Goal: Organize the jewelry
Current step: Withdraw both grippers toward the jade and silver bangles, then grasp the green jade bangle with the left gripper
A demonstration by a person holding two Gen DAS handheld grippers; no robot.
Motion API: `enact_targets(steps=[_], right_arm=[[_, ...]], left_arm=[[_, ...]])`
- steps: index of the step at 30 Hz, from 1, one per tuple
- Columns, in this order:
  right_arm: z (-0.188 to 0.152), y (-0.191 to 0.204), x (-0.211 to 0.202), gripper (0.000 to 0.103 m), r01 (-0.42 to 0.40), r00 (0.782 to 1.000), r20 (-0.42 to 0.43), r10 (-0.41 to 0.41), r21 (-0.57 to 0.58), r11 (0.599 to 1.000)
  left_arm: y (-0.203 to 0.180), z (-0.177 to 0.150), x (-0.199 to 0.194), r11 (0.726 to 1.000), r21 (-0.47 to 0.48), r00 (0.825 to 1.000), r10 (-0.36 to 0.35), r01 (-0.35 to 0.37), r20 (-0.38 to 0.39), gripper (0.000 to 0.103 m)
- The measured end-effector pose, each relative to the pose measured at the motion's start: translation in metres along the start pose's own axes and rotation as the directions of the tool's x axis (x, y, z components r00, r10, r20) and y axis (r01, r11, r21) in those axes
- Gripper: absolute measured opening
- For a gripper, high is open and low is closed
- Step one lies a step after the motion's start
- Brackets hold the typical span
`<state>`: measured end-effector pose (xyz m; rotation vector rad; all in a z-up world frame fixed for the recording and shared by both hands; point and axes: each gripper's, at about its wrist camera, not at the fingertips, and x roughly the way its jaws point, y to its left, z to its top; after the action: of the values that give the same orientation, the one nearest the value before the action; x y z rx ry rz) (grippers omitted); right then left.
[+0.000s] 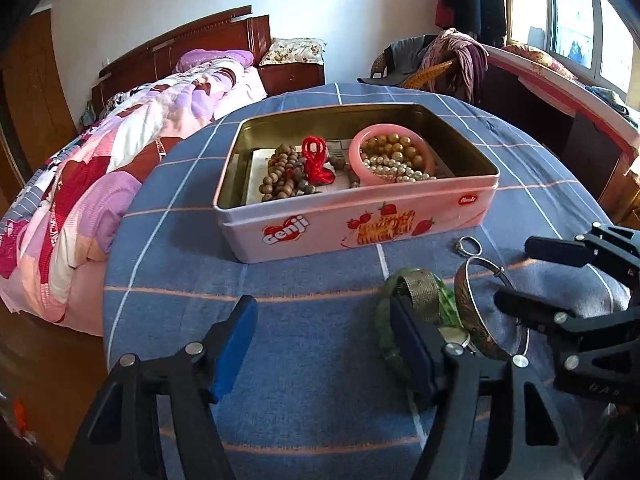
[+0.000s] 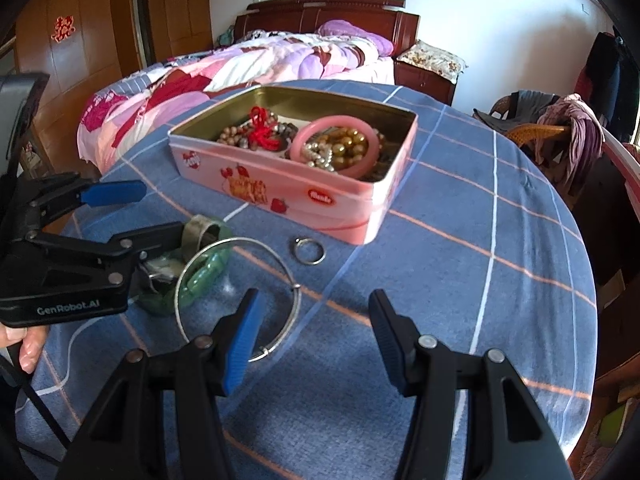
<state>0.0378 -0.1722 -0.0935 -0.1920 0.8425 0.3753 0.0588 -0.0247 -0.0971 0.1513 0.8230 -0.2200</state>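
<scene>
Clearly we risk dragging the bangle (image 2: 240, 296) while grabbing the watch (image 1: 420, 292); both touch by our left tongs' (image 1: 324, 344) right finger. Both tongs gape empty; the right tongs (image 2: 312, 340) hover nearby, the tin (image 1: 352, 216) ahead.

A bedroom in a home. Shown by a made-up bed (image 2: 256, 60) with dark wooden headboard (image 2: 328, 10), patchwork quilt (image 1: 120, 140) and purple pillow (image 1: 216, 58). Also a bedside cabinet (image 2: 426, 76) under a floral cloth, wooden wardrobe doors (image 2: 80, 28), clothes thrown over a wicker chair (image 1: 432, 70), coats hanging near a bright window (image 1: 568, 20), and a round table under a blue checked cloth (image 2: 480, 240).
</scene>
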Motion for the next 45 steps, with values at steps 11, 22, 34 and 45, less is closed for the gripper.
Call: enact_targets(steps=[11,22,34,45], right_arm=[[-0.004,0.000,-0.001,0.008,-0.079,0.997,0.007,0.079,0.003,0.997],[-0.002,0.000,-0.020,0.008,-0.091,0.992,0.087,0.090,0.014,0.996],[0.004,-0.003,-0.032,0.009,-0.098,0.988,0.127,0.094,0.029,0.995],[0.014,0.001,-0.047,0.007,-0.096,0.981,0.169,0.093,0.007,0.995]], left_arm=[[-0.013,0.002,-0.006,0.989,0.018,0.989,-0.147,0.146,0.009,0.006],[0.008,0.024,-0.052,0.989,-0.028,0.979,-0.138,0.144,0.150,0.006],[0.021,0.033,-0.060,0.990,-0.054,0.977,-0.120,0.131,0.176,0.006],[0.028,0.038,-0.062,0.989,-0.074,0.976,-0.109,0.124,0.188,0.006]])
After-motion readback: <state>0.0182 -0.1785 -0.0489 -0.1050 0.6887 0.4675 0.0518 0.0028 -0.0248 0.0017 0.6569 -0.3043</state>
